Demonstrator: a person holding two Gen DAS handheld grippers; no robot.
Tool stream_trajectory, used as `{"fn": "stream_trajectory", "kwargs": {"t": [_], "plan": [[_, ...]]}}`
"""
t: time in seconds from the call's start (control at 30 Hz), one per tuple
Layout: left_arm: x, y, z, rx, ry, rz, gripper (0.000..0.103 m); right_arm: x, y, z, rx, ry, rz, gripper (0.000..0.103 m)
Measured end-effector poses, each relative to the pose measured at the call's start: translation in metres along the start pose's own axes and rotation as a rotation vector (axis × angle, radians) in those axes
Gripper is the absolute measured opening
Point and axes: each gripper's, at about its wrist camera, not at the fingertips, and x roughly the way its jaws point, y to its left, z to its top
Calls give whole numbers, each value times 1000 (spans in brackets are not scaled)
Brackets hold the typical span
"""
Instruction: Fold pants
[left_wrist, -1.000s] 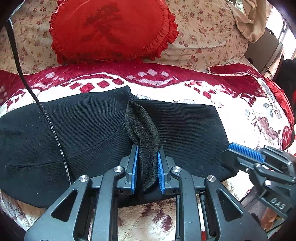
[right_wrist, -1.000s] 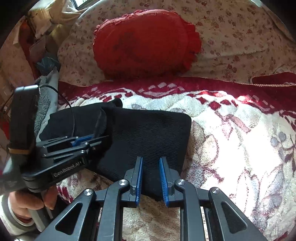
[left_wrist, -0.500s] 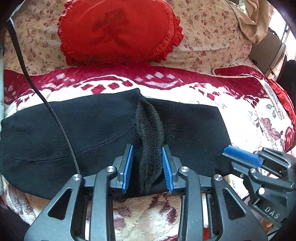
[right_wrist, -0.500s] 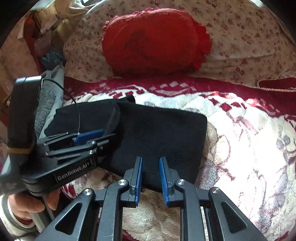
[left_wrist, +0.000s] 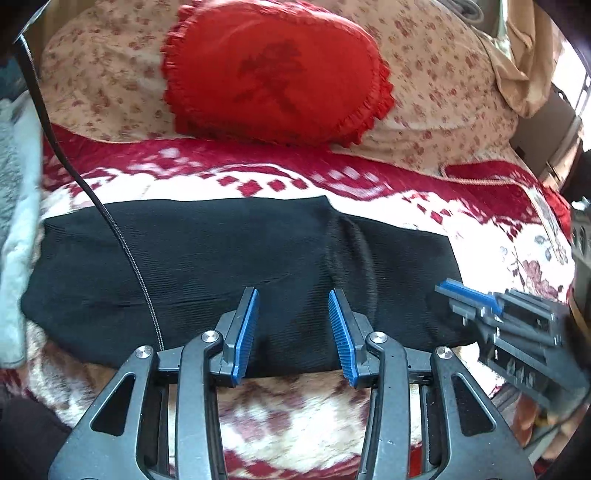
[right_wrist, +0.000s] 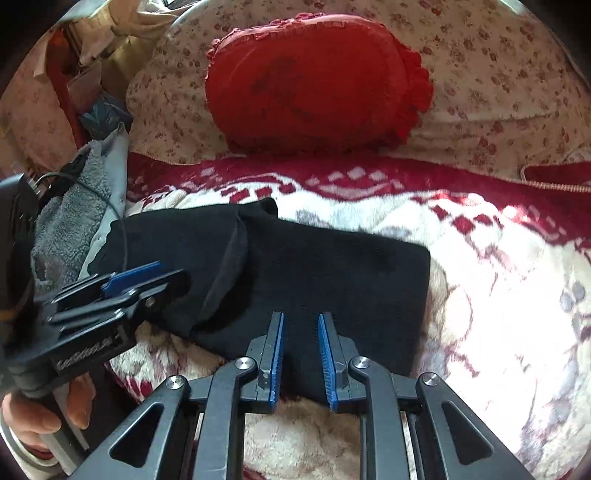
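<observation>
Black pants (left_wrist: 221, 266) lie folded across the bed's blanket (left_wrist: 303, 410), below a red cushion (left_wrist: 273, 70). Left gripper (left_wrist: 293, 332): jaws opening, apart, the fuzzy fold clamped a second ago now dropped flat beside them. Right gripper (right_wrist: 300, 354): jaws slightly apart over the near edge, gripping nothing. Fold looks released; next fold or smoothing likely

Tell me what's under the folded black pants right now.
The black pants lie on the red-and-white patterned blanket, which shows all around their edges. A fuzzy flap of the pants lies folded over on top. Anything between the layers or directly beneath is covered.
</observation>
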Motion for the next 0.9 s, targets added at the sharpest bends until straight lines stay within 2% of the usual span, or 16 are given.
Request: {"fn": "stream_trajectory", "kwargs": {"t": [0.2,0.27,0.3,0.33,0.4,0.53,0.6,0.7,0.8,0.9], "plan": [[-27,51,-6,-98,-18,98,38,35,15,29,-20,25,45,17],[-34,68,-9,-138,-24,129,48,56,26,33,-38,53,43,17],[-37,75,-10,-157,-29,142,58,65,31,34,-53,60,23,17],[-41,84,-12,-182,-40,156,62,67,37,35,-74,49,1,17],[-46,100,-15,-220,-50,181,62,65,43,38,-96,40,-17,17],[-49,122,-20,-277,-46,207,62,46,48,37,-91,10,33,17],[-49,126,-22,-292,-42,204,62,45,52,32,-116,16,36,17],[-48,132,-24,-306,-35,192,62,66,55,24,-133,76,45,19],[-47,136,-27,-317,-27,188,62,61,56,30,-131,81,43,20],[-46,144,-28,-356,-21,181,62,47,63,39,-139,35,67,20]]}}
